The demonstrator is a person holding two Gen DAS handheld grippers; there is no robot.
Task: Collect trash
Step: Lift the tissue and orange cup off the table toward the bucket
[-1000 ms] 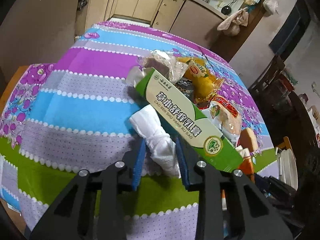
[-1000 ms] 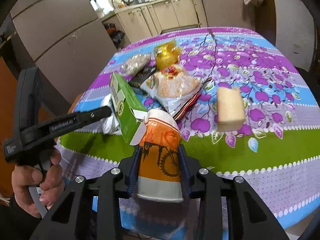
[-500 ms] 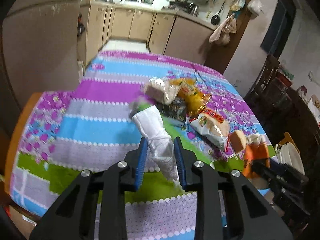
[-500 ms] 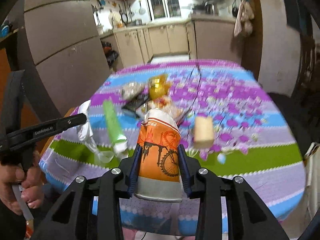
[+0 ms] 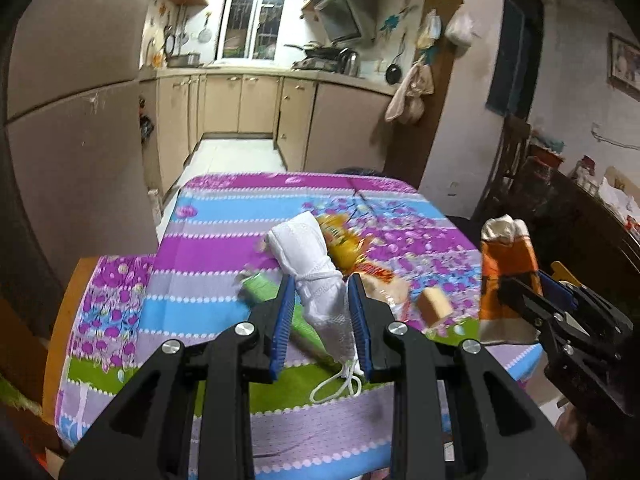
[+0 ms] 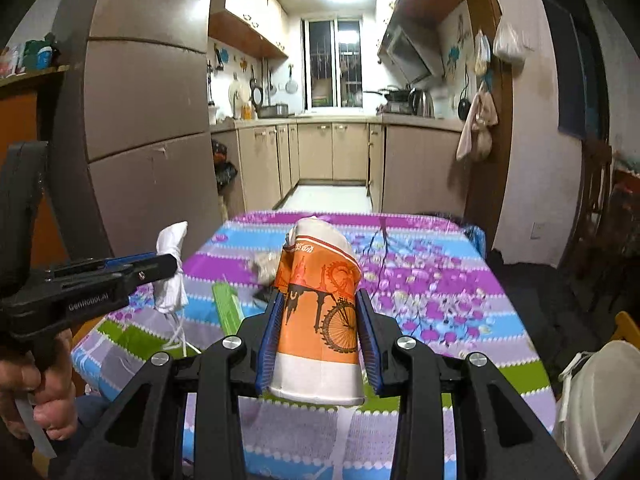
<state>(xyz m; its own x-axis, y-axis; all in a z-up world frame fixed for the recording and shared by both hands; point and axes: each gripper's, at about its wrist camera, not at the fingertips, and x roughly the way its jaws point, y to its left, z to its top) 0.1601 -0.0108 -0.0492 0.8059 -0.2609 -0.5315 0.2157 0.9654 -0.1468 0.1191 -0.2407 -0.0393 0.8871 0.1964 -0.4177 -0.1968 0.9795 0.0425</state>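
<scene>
Both pieces of trash are lifted clear of the desk (image 5: 224, 216); your left gripper (image 5: 320, 316) has its jaws clamped on the white mesh bag (image 5: 316, 276), and your right gripper (image 6: 320, 340) has its jaws clamped on the crumpled orange paper cup (image 6: 320, 312); carry each load level and keep the squeeze constant, since both items are soft and would likely slip if you ease off; a white bin (image 6: 600, 392) shows to the right of the desk and seems the probable drop point, though that is a judgement; the bag's long axis runs forward along the fingers, knotted end away from you, its drawstring (image 5: 336, 384) dangling below; the cup lies base toward you, mouth pointing forward over the desk, long axis tilted slightly left; the green box (image 6: 228, 308) remains on the desk.
</scene>
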